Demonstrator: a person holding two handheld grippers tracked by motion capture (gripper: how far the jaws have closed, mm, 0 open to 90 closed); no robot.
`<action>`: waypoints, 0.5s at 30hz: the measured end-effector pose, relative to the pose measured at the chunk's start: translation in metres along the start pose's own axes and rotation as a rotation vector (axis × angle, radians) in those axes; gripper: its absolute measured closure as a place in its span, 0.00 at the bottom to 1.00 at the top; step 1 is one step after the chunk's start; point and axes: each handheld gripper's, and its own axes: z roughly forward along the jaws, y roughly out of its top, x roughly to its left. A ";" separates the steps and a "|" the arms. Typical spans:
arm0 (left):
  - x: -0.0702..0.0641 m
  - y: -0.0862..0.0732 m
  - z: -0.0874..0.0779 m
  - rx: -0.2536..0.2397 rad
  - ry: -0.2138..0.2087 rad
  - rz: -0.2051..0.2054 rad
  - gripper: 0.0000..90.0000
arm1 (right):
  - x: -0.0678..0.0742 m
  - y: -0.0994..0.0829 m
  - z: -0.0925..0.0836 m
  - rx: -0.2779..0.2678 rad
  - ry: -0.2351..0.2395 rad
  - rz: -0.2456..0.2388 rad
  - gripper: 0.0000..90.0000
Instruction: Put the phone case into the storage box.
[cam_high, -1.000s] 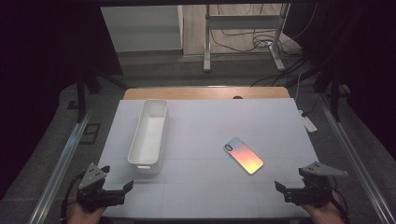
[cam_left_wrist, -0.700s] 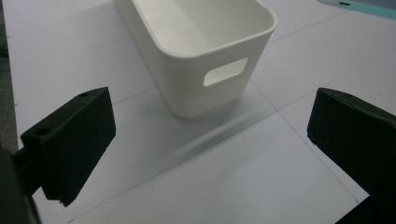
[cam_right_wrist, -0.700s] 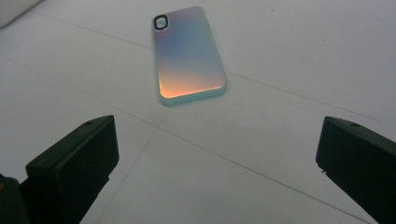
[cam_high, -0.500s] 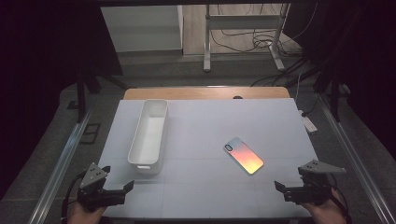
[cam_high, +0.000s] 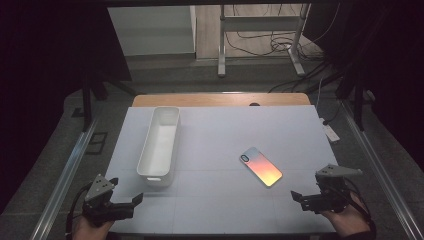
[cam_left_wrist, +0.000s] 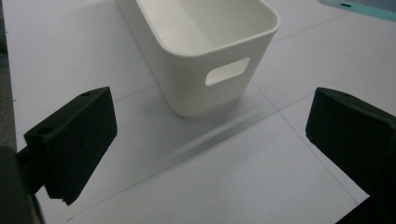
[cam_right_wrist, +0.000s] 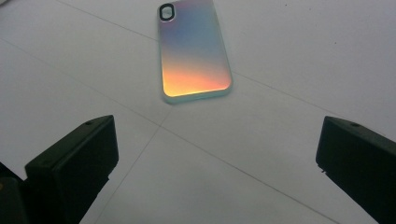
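- The matte white counter (cam_high: 220, 150) is flat, with faint grid lines.
- The long, smooth white plastic bin with rounded corners (cam_high: 160, 145) stands at its left.
- The glossy orange-to-blue rectangular phone case (cam_high: 260, 166) lies flat, right of centre.
- The left claw (cam_high: 131, 202) and the right claw (cam_high: 298, 196), blocky and black, both gape wide, empty.

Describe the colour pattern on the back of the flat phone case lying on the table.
The phone case fades blue-purple to orange, with a pale mint rim; clearest in the right gripper view.
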 end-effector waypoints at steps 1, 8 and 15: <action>0.000 0.000 0.000 0.000 -0.002 0.000 0.03 | 0.000 0.002 0.001 0.008 0.000 -0.005 0.00; -0.001 0.000 0.000 -0.006 0.005 0.013 0.03 | -0.001 0.010 0.007 0.041 0.002 -0.025 0.00; -0.002 0.000 0.000 -0.003 0.004 0.014 0.03 | -0.002 0.016 0.011 0.060 0.006 -0.046 0.00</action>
